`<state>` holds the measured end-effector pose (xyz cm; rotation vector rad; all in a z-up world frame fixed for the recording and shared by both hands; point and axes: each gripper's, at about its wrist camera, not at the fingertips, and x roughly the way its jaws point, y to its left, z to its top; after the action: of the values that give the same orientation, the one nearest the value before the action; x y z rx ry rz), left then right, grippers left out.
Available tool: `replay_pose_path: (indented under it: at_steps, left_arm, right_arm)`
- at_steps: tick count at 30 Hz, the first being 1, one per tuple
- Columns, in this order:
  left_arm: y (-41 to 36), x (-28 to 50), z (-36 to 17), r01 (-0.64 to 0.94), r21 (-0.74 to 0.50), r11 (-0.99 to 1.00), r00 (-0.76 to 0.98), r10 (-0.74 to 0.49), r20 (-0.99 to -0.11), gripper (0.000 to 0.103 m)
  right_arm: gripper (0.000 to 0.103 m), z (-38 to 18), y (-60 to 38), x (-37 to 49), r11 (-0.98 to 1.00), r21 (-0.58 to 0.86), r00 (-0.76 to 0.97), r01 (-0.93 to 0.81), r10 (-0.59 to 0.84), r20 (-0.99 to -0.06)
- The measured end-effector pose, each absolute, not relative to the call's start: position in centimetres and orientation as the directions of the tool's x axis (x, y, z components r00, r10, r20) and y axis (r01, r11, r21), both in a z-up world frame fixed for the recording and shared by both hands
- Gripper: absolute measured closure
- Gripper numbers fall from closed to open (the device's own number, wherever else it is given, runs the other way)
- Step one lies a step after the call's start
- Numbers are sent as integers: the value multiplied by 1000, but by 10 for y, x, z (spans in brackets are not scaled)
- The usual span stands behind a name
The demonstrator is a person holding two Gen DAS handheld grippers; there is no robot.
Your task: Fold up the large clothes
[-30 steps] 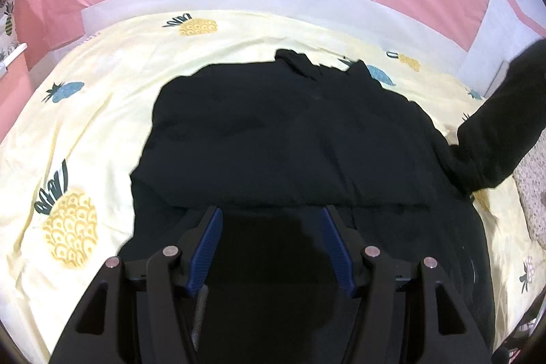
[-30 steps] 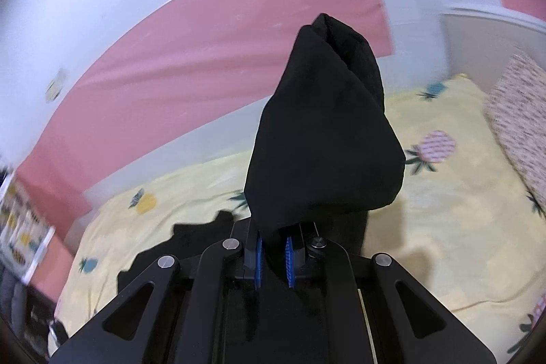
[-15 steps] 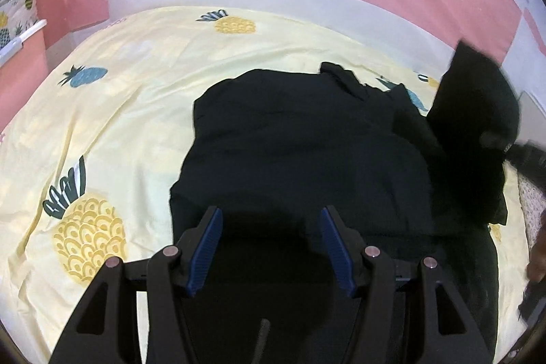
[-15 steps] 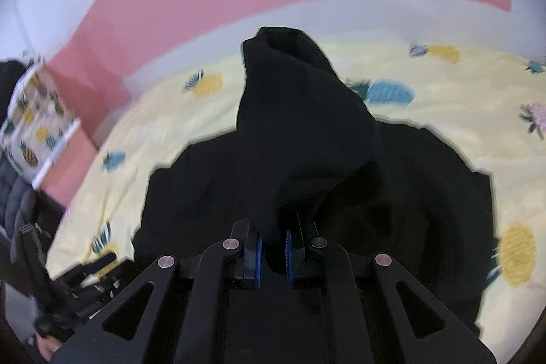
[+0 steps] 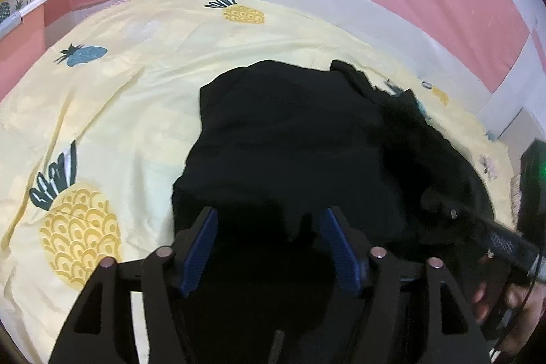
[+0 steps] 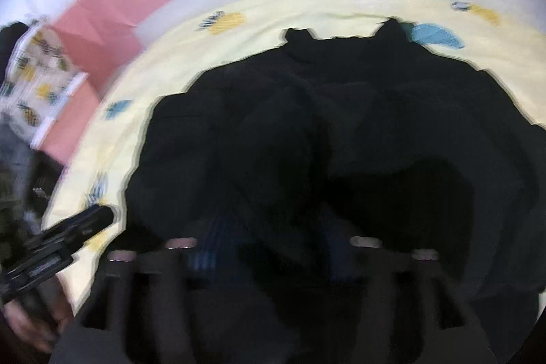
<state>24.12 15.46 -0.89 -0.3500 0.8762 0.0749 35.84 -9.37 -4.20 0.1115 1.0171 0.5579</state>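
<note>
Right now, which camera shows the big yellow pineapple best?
The left wrist view: the big yellow pineapple is sharp and whole on the sheet, left of the black garment. The right wrist view is blurred, showing only a yellow smear there.

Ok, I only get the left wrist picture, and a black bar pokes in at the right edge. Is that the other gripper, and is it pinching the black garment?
Observer: Yes, that is the right gripper. Its own blurred view shows its blue pads wide apart, jaws opening; the black garment lies between them, unpinched.
Operator: And what holds the gripper I look along?
Observer: A hand, seen at that view's lower left behind the left gripper, whose jaws are opening too, with the garment's near edge loose between them.
</note>
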Motion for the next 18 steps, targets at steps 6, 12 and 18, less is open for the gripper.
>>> replay_pose_path:
  at_steps: [6, 12, 18]
  left_arm:
    - [142, 252, 11, -148, -370, 917, 676, -180, -715, 23]
    - [103, 297, 5, -56, -501, 863, 611, -368, -701, 19]
    - [60, 340, -29, -18, -438, 899, 509, -369, -778, 80]
  right_arm:
    - [30, -18, -118, 336, 838, 353, 444, -417, 527, -725]
    - [30, -12, -201, 332, 900, 340, 549, -273, 436, -713]
    - [55, -28, -277, 336, 944, 315, 589, -95, 309, -747]
